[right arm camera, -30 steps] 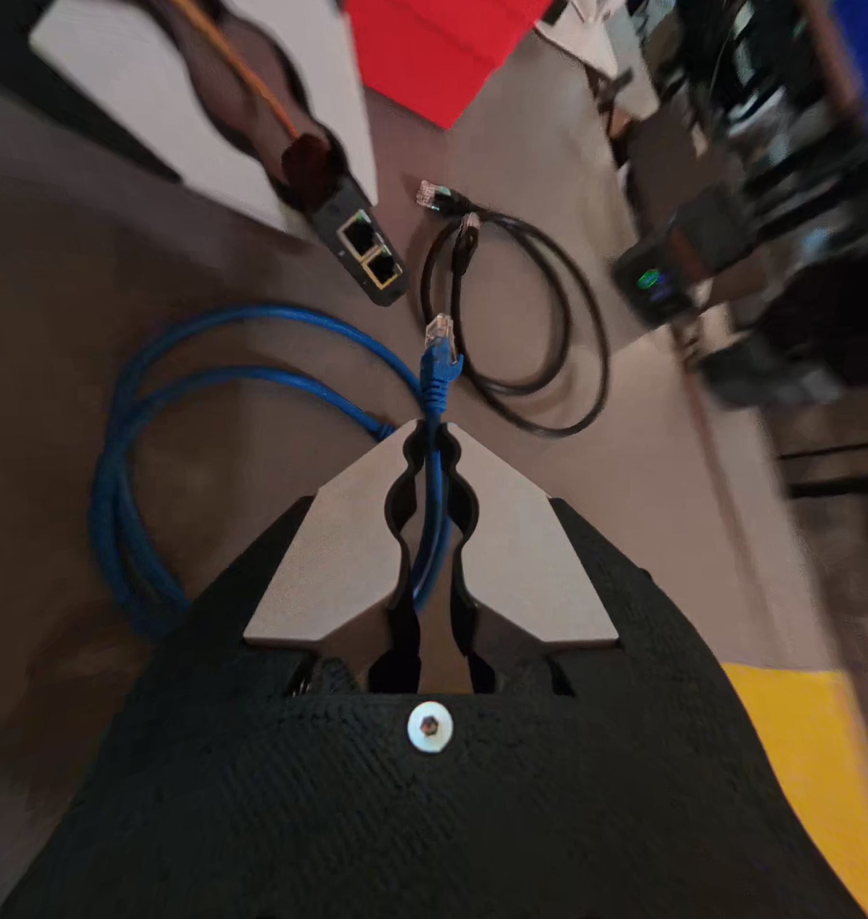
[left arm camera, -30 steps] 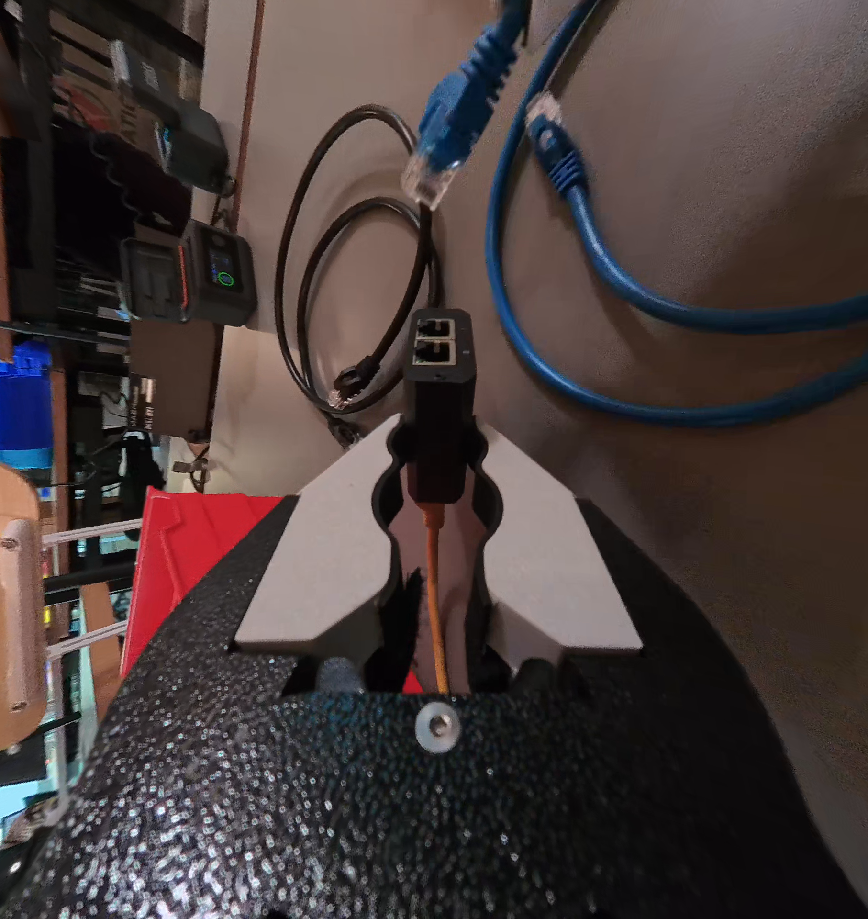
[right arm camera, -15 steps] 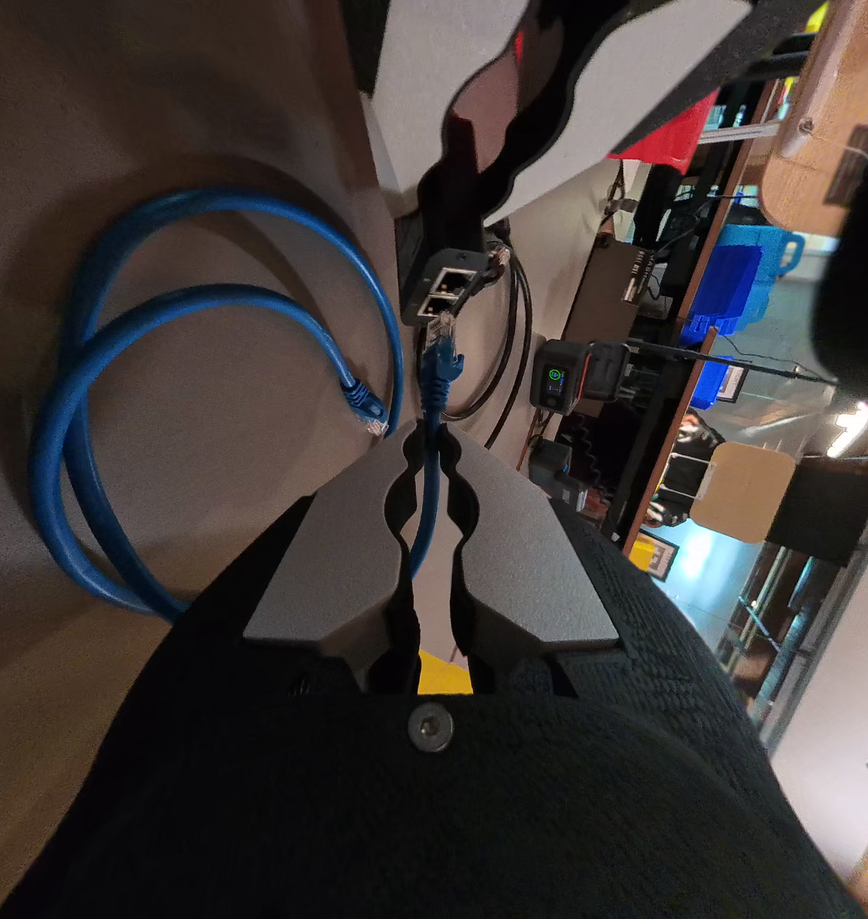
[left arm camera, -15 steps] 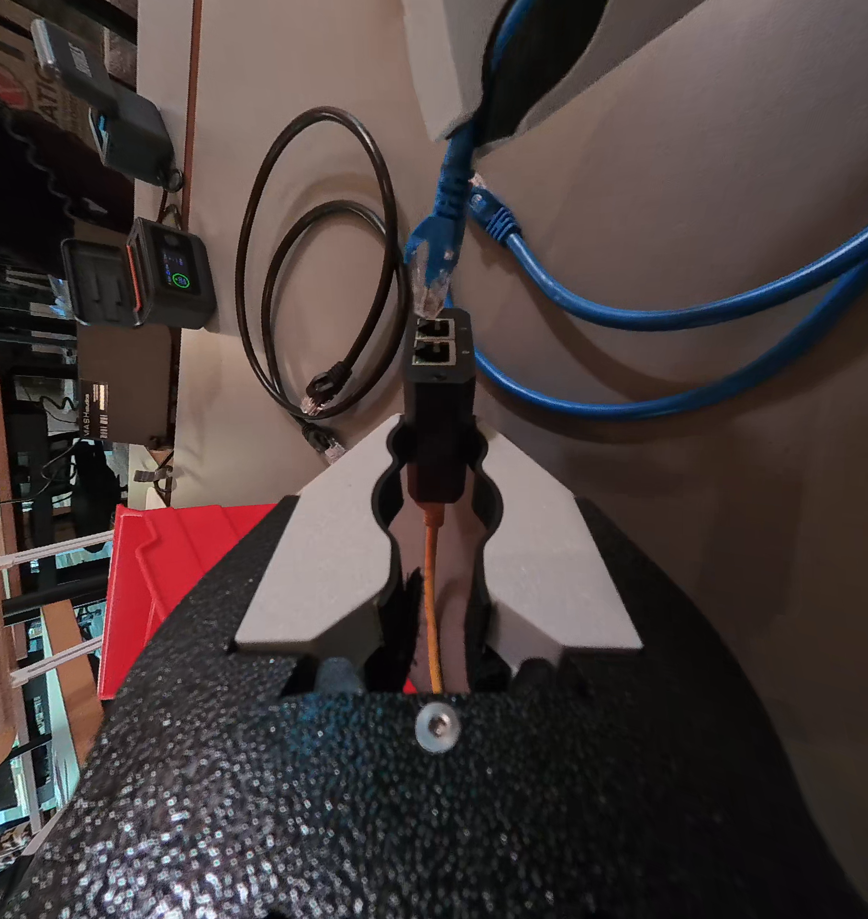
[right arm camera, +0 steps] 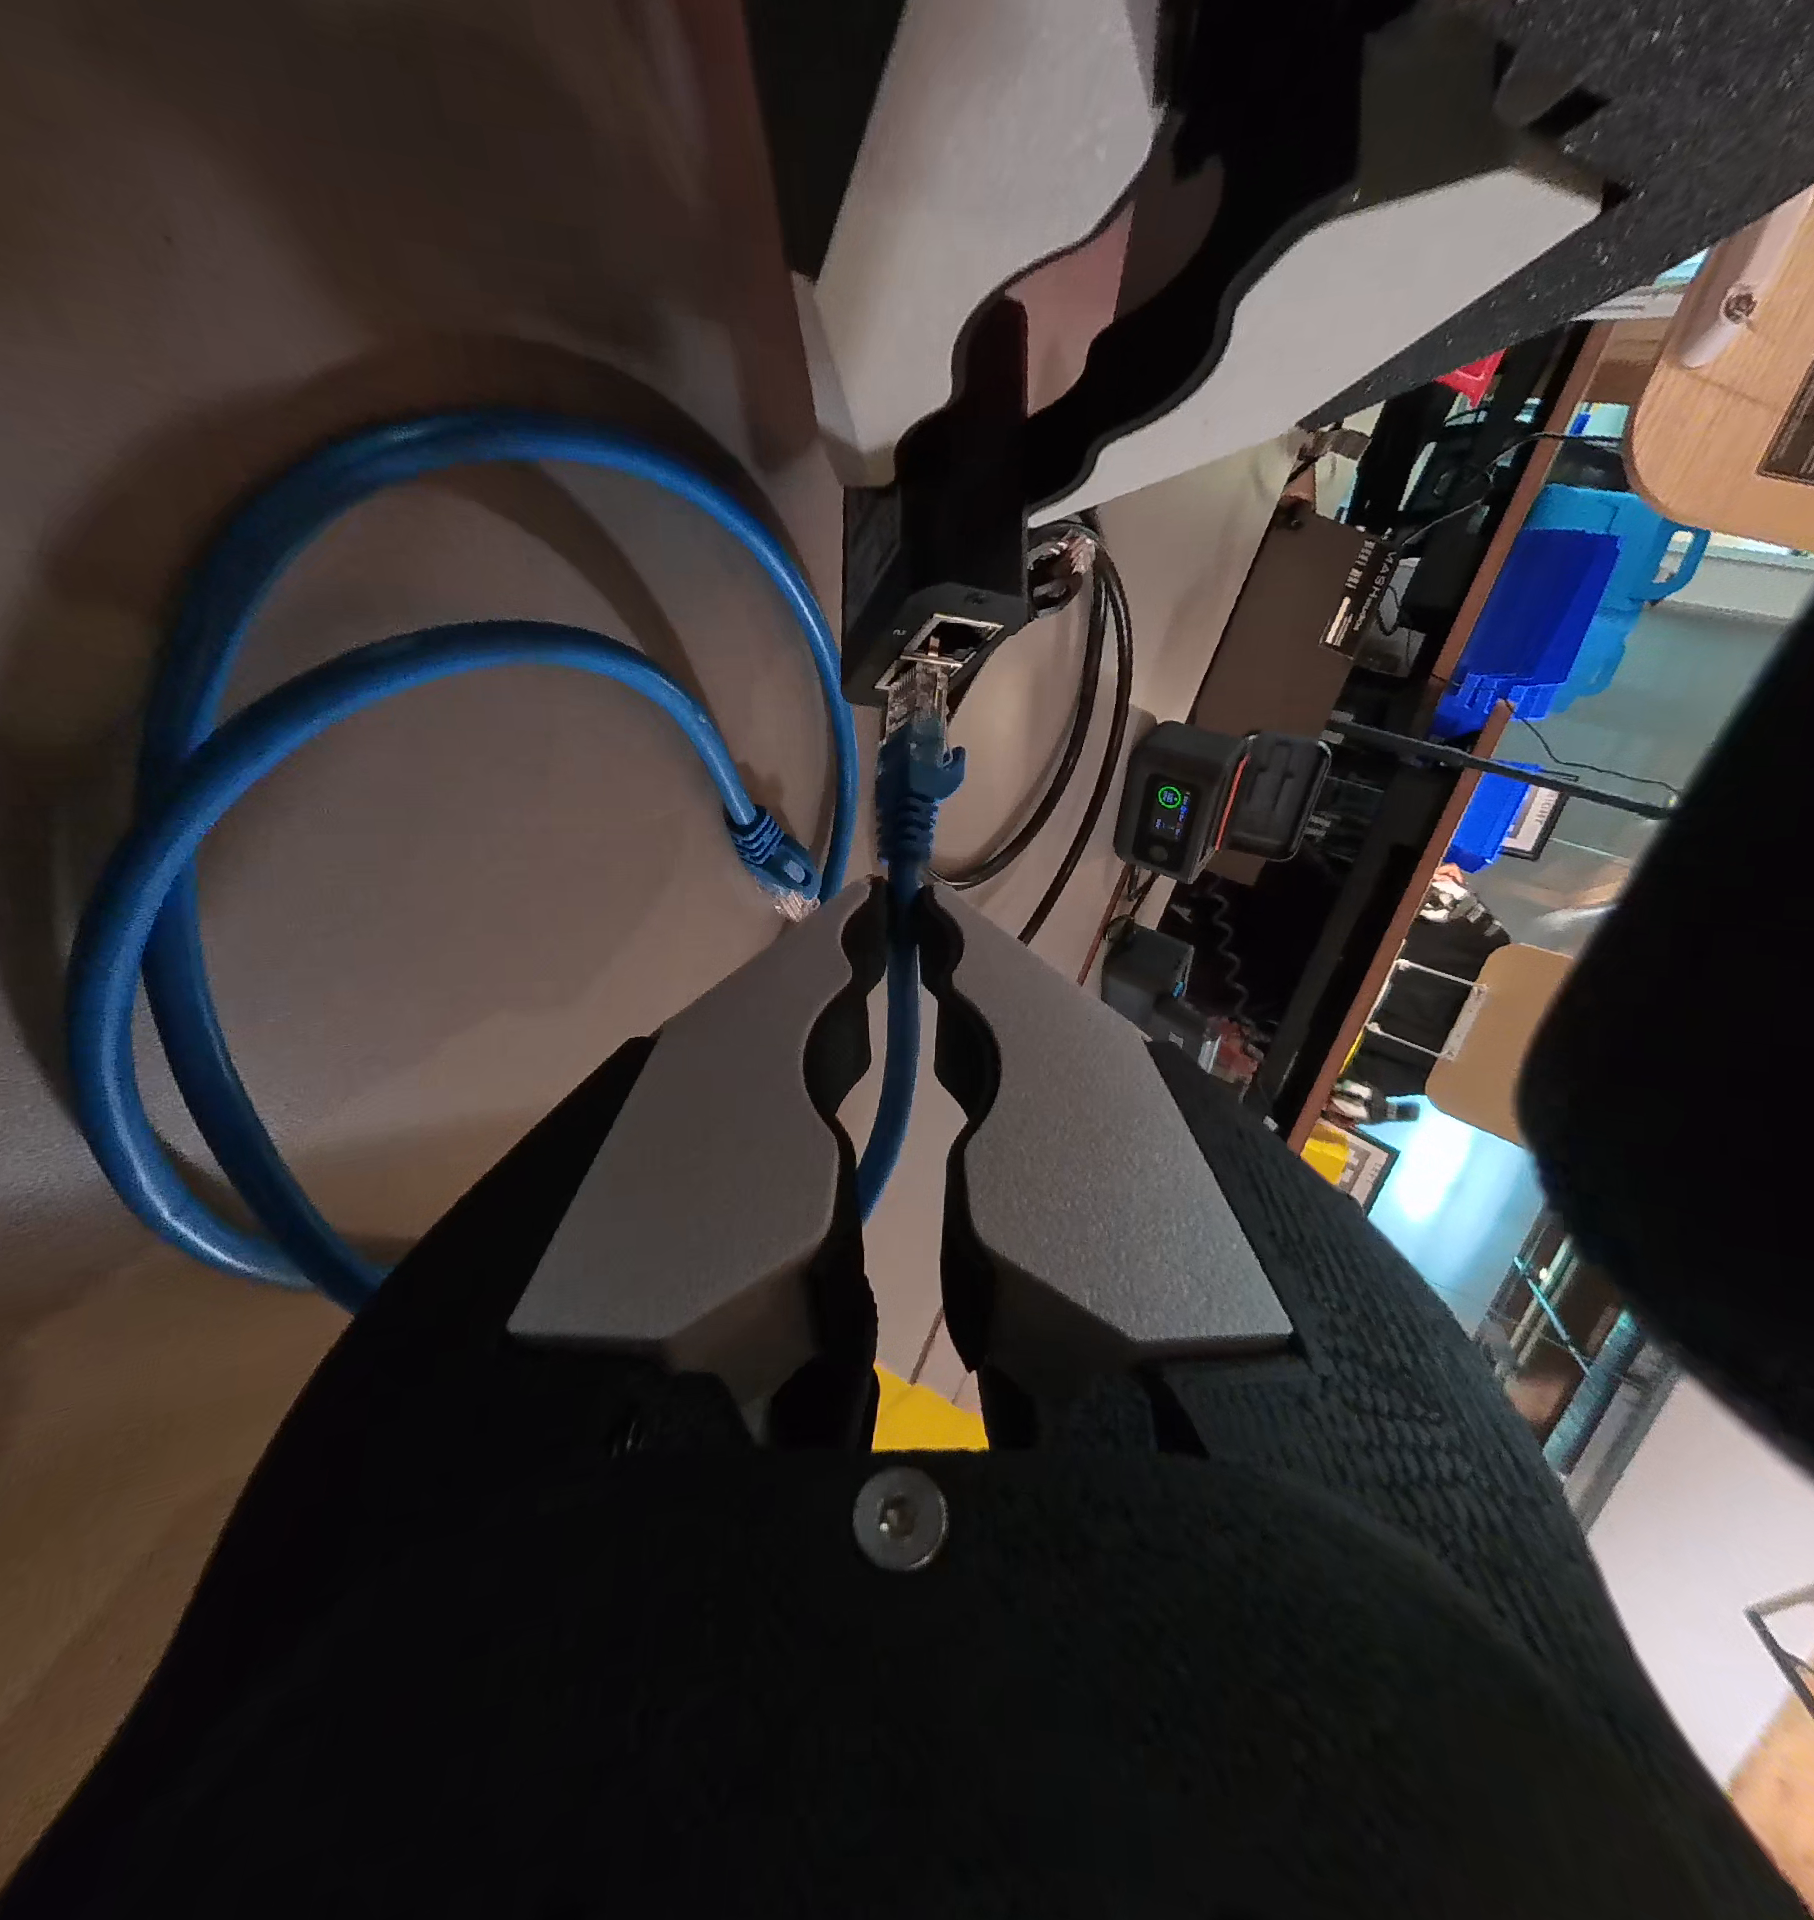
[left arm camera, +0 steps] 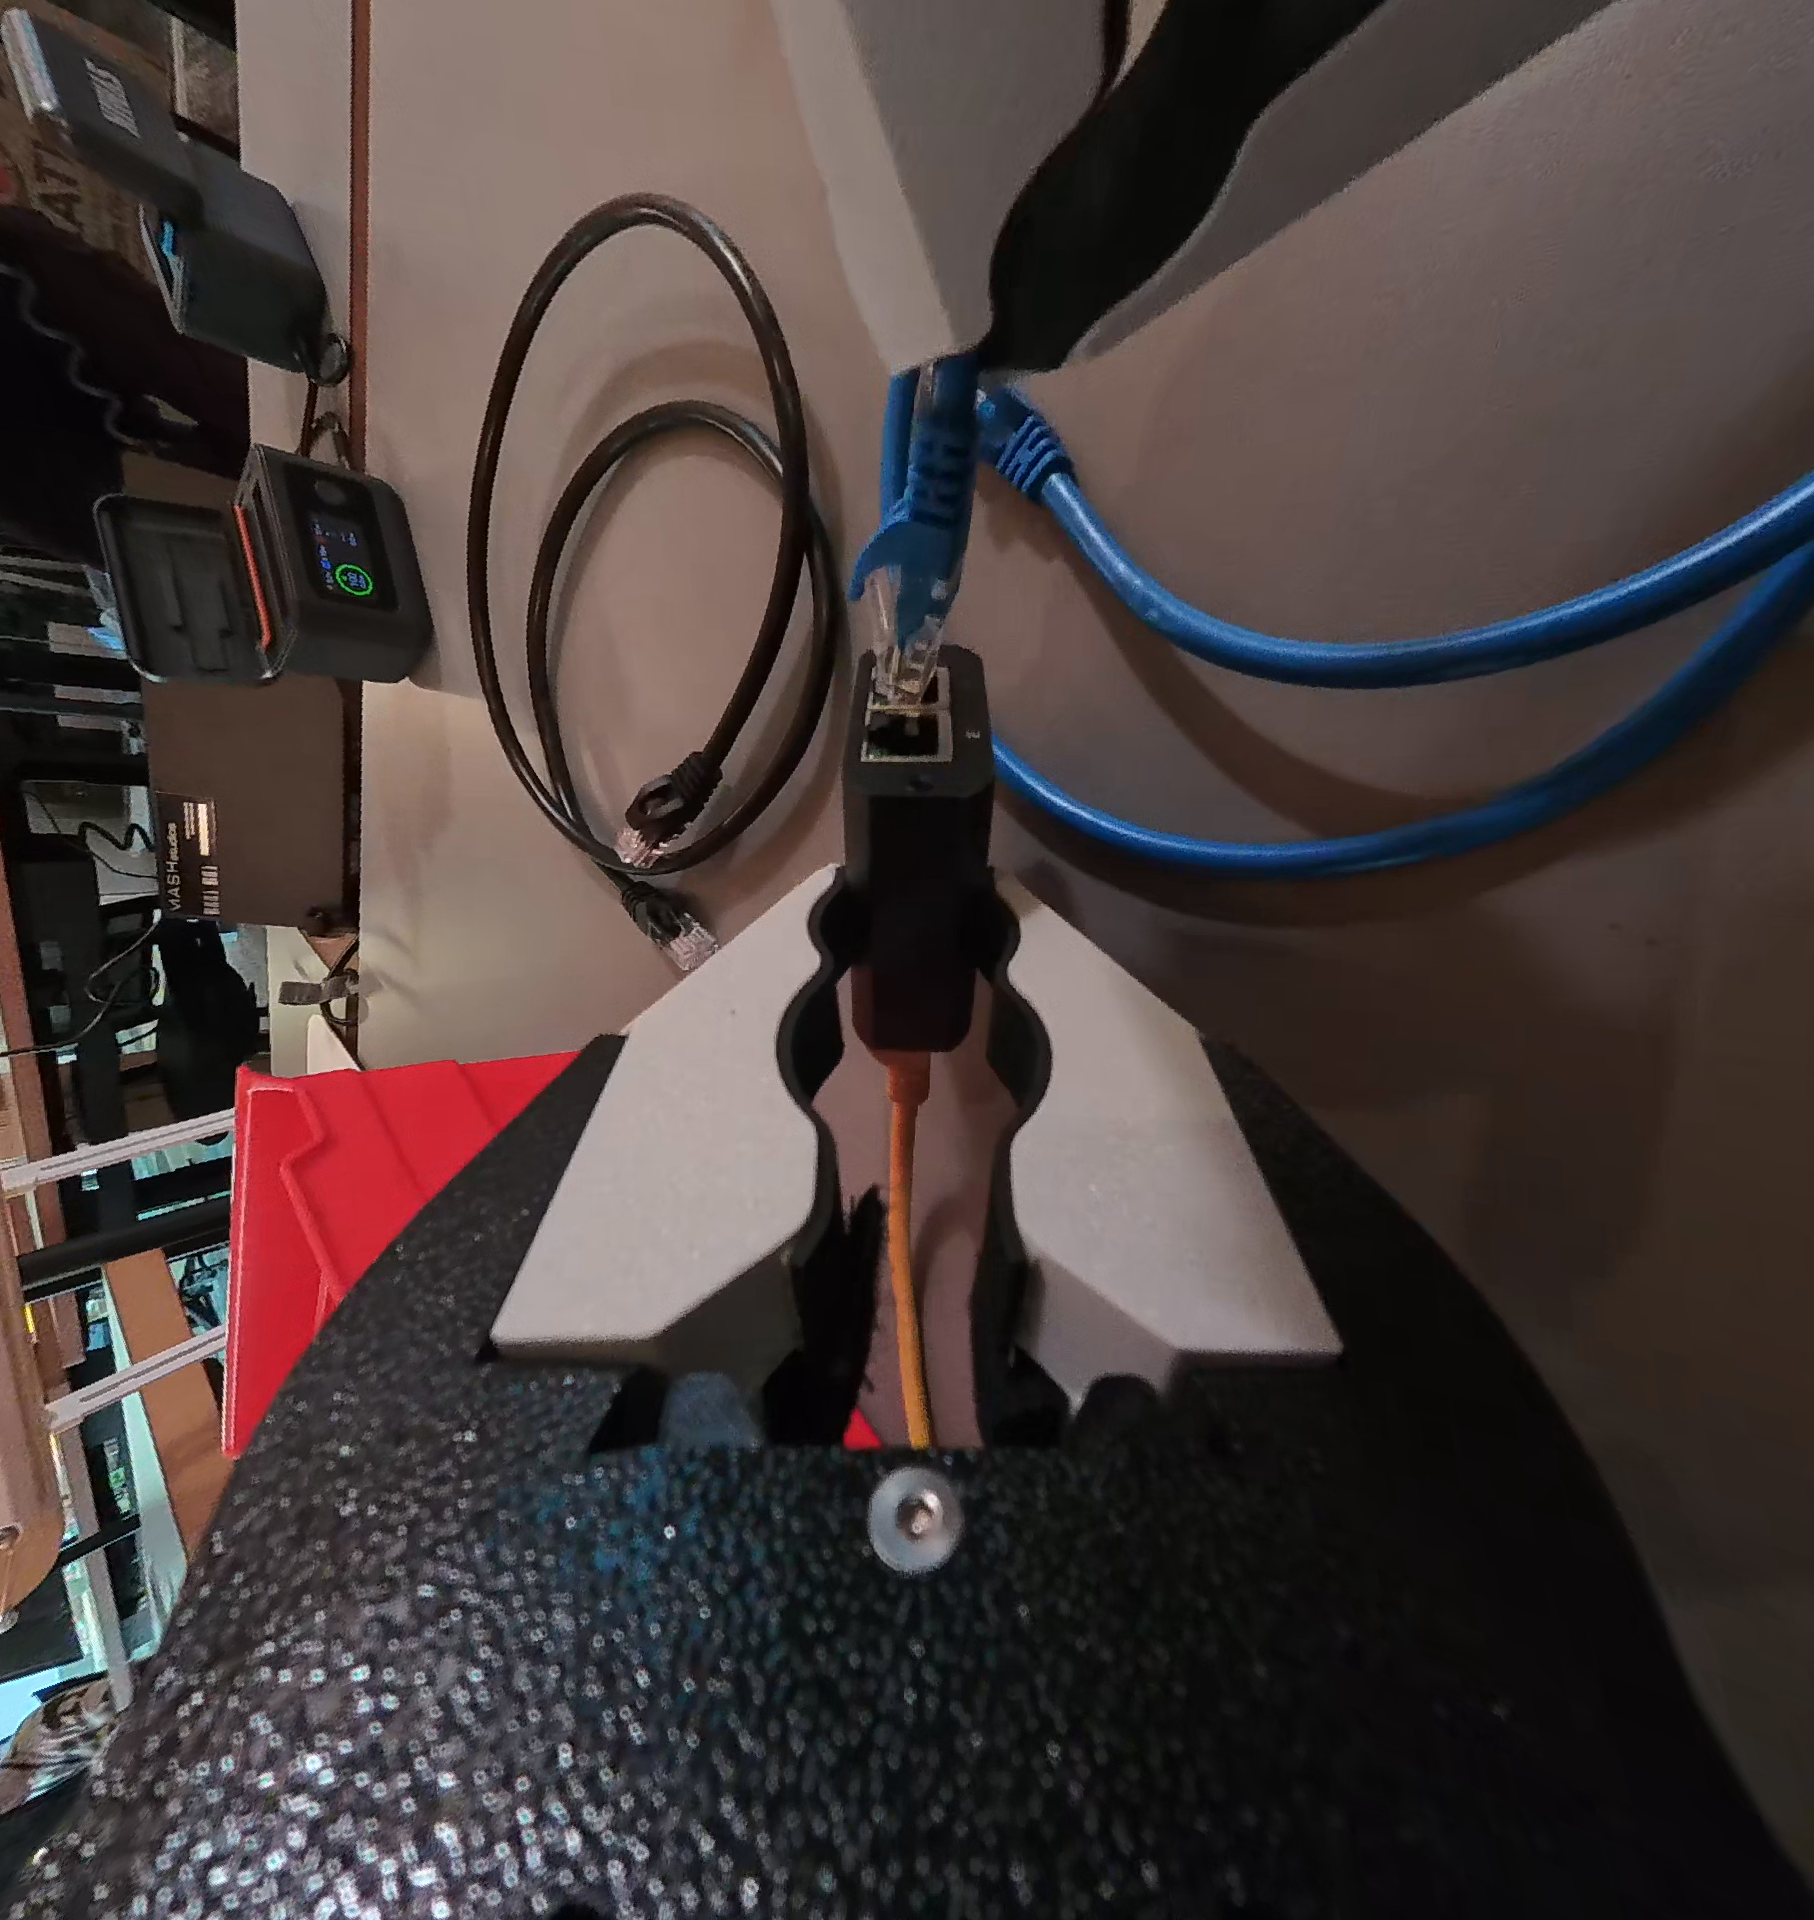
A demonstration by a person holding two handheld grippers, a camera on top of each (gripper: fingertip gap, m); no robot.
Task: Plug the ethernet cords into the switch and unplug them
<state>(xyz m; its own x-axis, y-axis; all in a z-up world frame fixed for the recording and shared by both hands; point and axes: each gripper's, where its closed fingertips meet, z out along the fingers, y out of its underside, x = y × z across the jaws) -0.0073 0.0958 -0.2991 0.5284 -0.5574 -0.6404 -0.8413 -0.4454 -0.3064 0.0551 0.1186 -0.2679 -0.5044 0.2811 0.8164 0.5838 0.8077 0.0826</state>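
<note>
My left gripper is shut on a small black switch with two ports and an orange lead at its rear. My right gripper is shut on the blue ethernet cord just behind its plug. The clear tip of the plug sits in the mouth of the switch's far port; the near port is empty. The switch also shows in the right wrist view. The cord's other plug lies free on the table. A black ethernet cord lies coiled to the left.
A beige table carries the cords. A dark battery pack with a lit screen and a black charger sit at its left edge. A red bin lies near my left gripper. Shelves and blue bins stand beyond. Across from one pair of fingers to the other is roughly 8 centimeters.
My right gripper has brought the blue plug closer, from just off the switch to its tip entering the far port. The left gripper holds the switch in the same grip.
</note>
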